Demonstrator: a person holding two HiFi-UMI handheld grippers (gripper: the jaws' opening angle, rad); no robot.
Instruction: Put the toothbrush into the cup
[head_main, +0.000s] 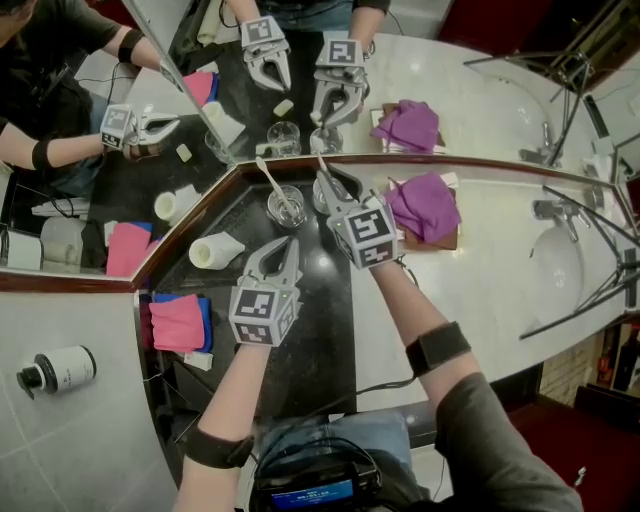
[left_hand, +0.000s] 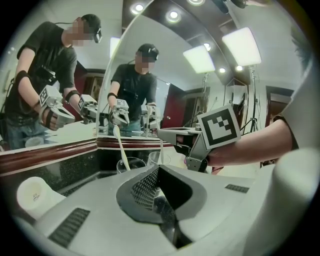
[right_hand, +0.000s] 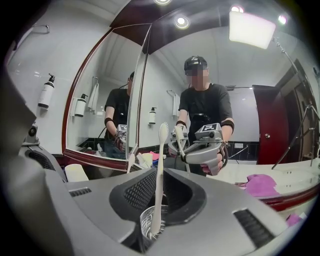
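black stone counter (head_main: 320, 300): holds everything up | left gripper (head_main: 288, 245): jaws pressed together, empty, back out of the way | right gripper (head_main: 328, 185): jaws narrow, pinching the white plastic toothbrush (right_hand: 159, 167) to hold it straight up | clear glass cup (right_hand: 140, 220): right under those jaws | toothbrush: bottom end inside the cup, not let go yet

Dark counter (head_main: 322, 300), glass cup (head_main: 287, 206), white roll (head_main: 215, 250), pink cloth (head_main: 177, 322)
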